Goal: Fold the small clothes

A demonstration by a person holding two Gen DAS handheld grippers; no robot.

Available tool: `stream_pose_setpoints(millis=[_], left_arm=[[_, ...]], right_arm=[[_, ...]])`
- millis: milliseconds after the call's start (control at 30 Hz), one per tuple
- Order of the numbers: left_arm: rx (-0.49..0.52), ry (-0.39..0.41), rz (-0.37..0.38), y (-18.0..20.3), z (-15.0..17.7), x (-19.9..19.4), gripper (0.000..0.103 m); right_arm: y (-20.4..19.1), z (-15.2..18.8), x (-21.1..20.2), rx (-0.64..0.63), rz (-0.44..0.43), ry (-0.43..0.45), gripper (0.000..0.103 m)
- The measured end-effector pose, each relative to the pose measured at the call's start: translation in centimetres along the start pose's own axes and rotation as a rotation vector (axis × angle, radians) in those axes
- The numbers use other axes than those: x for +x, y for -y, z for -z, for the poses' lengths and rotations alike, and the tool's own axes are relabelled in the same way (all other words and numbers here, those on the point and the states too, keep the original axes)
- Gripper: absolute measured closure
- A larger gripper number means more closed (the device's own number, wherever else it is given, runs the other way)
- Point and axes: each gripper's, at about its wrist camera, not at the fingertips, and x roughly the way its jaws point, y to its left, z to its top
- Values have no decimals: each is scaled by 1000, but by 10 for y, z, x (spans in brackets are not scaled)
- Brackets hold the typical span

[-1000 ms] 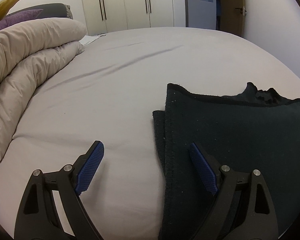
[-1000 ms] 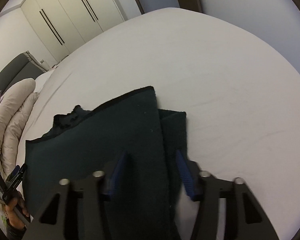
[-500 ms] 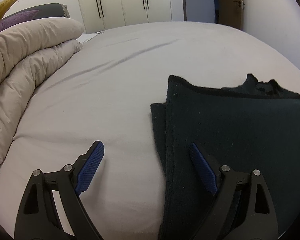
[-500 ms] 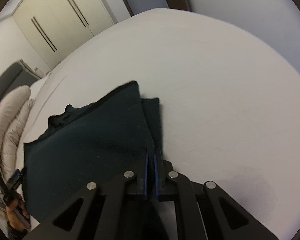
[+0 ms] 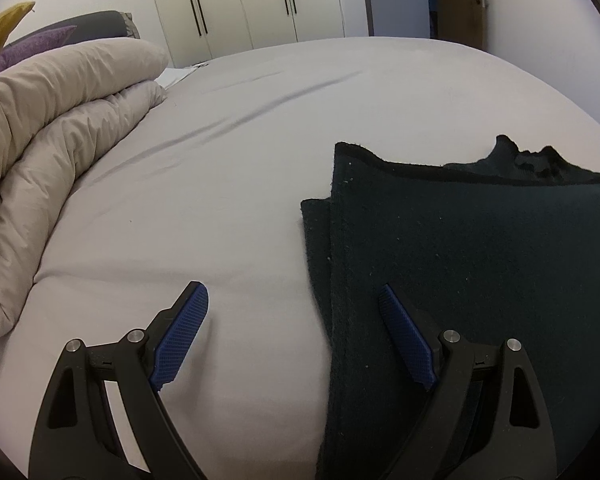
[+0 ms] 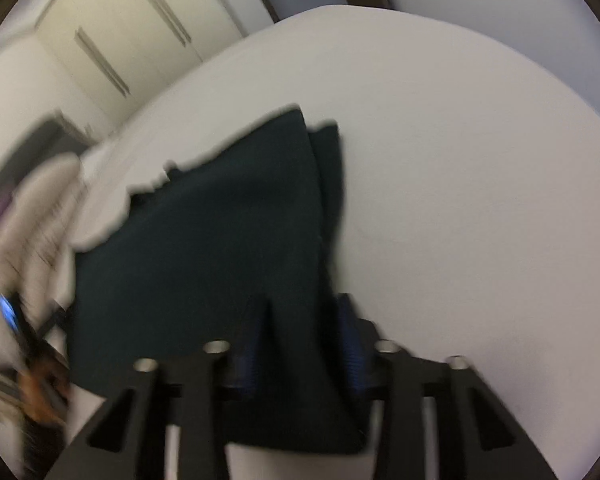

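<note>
A dark green folded garment (image 5: 468, 264) lies on the grey bed sheet (image 5: 240, 160). My left gripper (image 5: 292, 312) is open, straddling the garment's left edge: its right finger is over the cloth, its left over bare sheet. In the blurred right wrist view the same garment (image 6: 220, 240) fills the middle. My right gripper (image 6: 304, 344) stands partly open with the garment's near right edge between its blue pads.
A rolled beige duvet (image 5: 56, 136) lies along the left of the bed, with purple and yellow pillows (image 5: 28, 40) behind it. White wardrobes (image 5: 260, 0) and a door (image 5: 460, 0) stand beyond the bed.
My right gripper closed on the garment's right edge half a second ago and now stands partly open again, moving fast with blur. My left gripper stays open and edged slightly closer.
</note>
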Motion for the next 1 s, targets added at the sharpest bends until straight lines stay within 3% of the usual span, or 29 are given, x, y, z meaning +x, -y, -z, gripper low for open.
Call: stream_pose_setpoints(millis=[67,300,333,367,433,500,533,633,733,867,933,1000], left_arm=[[-1,0,1,-1,1,-1,15],[-15,-31,14,-4,2,4,15],[-26,-34,19,-6,2,4,14],[-36,-40,17,-8,1,5,13],[-67,-51,25,-16,2,6,13],[-111,-61,36,-25,3,7,13],[-120,-65,38,-28,3,8,12],[-97,-71,24,-27,5,10,12],[-84,-70,20,-27,5,10,12],[-155,-61,29,-51,11,-4,13],[-220,-60,-14,-69,18,-17,13],[-296,-72,34,-87,30,-28,13]], right_arm=[[5,8,-3,12,11,20,88],[17,15,-6,48,10,39,89],[16,15,-6,53,12,38,84],[13,13,-8,56,30,38,69],[4,11,-19,46,134,42,52],[-7,9,-37,45,238,106,50],[-13,7,-47,53,243,142,50],[-43,-2,-62,34,134,202,46],[-90,-9,-46,-79,-8,183,36],[-139,-14,-12,-145,-118,111,37],[-162,-17,2,-175,-209,71,37],[-185,-17,15,-220,-279,49,37]])
